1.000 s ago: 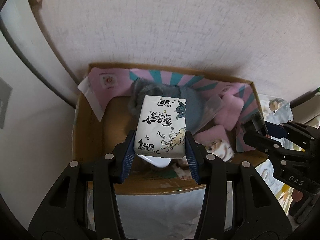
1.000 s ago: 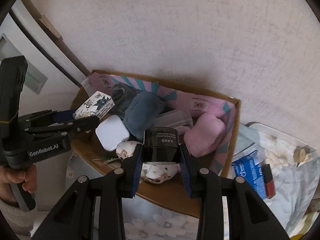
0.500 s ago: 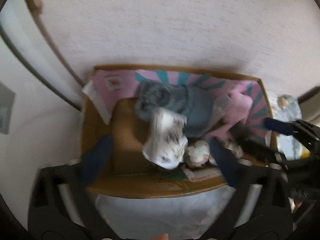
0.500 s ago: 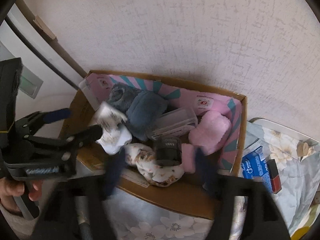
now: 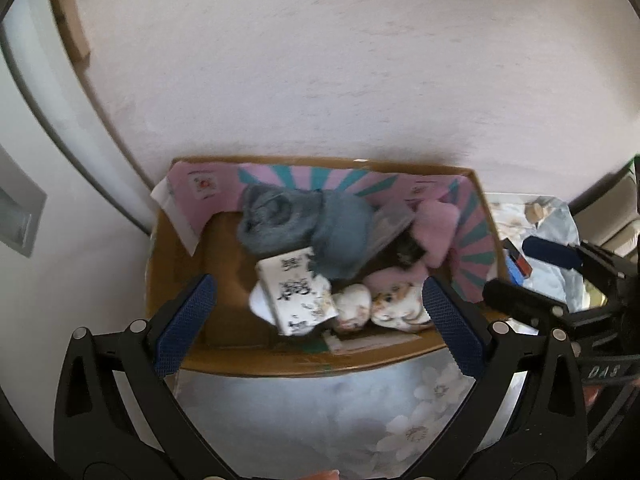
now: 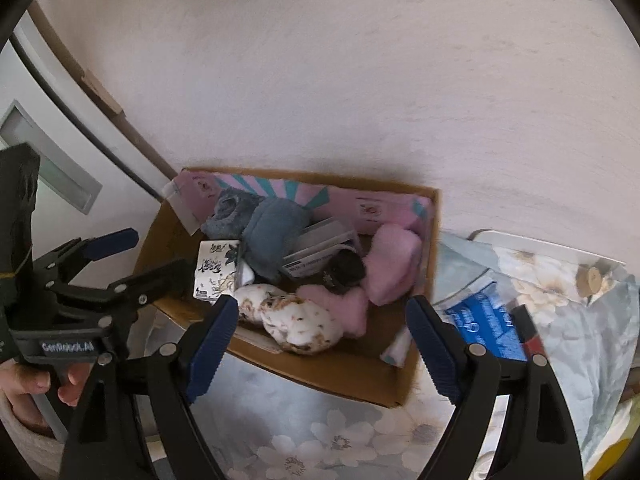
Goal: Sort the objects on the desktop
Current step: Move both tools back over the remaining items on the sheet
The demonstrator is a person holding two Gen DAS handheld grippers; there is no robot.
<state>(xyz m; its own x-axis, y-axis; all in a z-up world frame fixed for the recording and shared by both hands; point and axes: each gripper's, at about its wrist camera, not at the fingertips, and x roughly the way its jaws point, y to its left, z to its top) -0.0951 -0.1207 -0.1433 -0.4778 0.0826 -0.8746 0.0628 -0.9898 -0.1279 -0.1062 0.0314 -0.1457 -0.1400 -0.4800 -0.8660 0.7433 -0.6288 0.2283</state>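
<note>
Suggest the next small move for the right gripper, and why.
Probably swing the right gripper toward the blue packet on the floral cloth: its jaws have just opened with nothing between them, the black jar already lies in the cardboard box.

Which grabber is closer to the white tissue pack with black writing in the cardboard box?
Left. The left gripper hangs open right above the white tissue pack; the right gripper is open farther along, over the pink plush end.

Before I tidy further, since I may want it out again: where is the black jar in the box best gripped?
Grip the black jar across its round side wall, coming from above. It lies tipped among the pink plush pieces in the cardboard box, beside a clear case, so only its upper side looks free for open jaws.
</note>
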